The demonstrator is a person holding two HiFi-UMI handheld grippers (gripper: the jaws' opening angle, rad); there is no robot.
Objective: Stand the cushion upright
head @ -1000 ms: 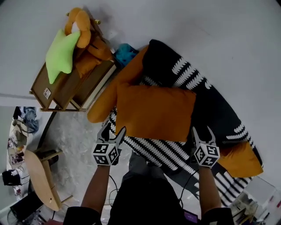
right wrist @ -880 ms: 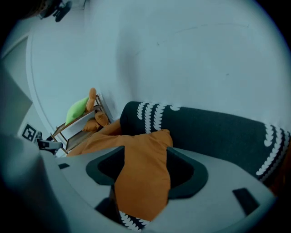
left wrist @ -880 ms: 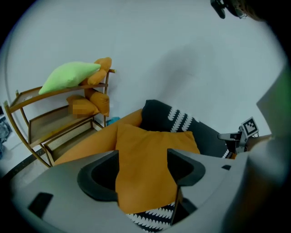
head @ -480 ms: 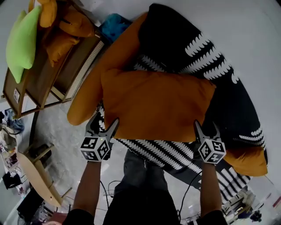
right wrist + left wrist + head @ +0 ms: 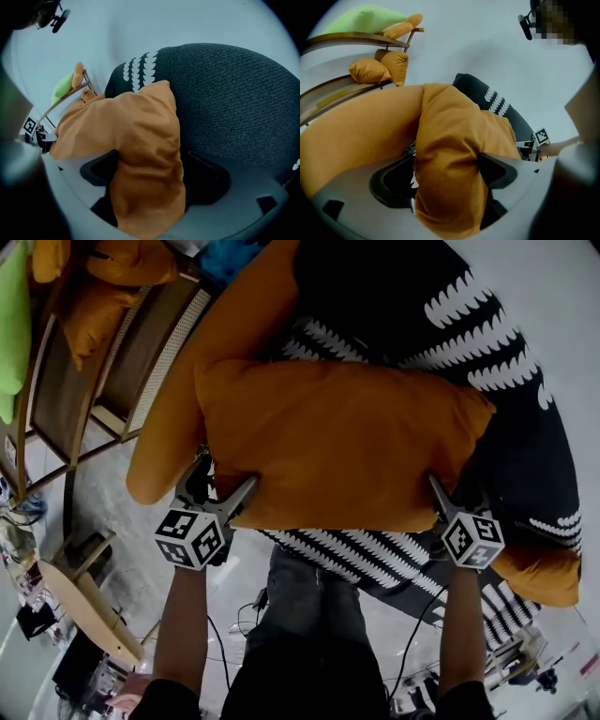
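While the person's forearms reach down from the bottom of the head view, the large rectangular orange fabric cushion (image 5: 342, 442) lies across the middle of the sofa. Its long lower edge sits over the black seat with white fishbone stripes (image 5: 361, 554), and its upper edge rests against the black knitted backrest with white markings (image 5: 403, 296). How steeply it leans cannot be judged from above.

The left gripper (image 5: 228, 472) is at the cushion's lower left corner, and its jaws have just been opening. In the left gripper view that corner fills the space between them, touching the right-hand jaw, with a thin dark gap at the other.

The right gripper (image 5: 457, 491) is at the lower right corner, and its jaws have likewise just been opening. They stand wide, with the corner hanging loosely between them and the backrest just behind.

A long orange bolster arm (image 5: 202, 362) runs along the sofa's left side, touching the cushion. Beyond it stands a wooden slatted rack (image 5: 112, 371) holding small orange pillows (image 5: 89, 306) and a lime-green pillow (image 5: 9, 324).
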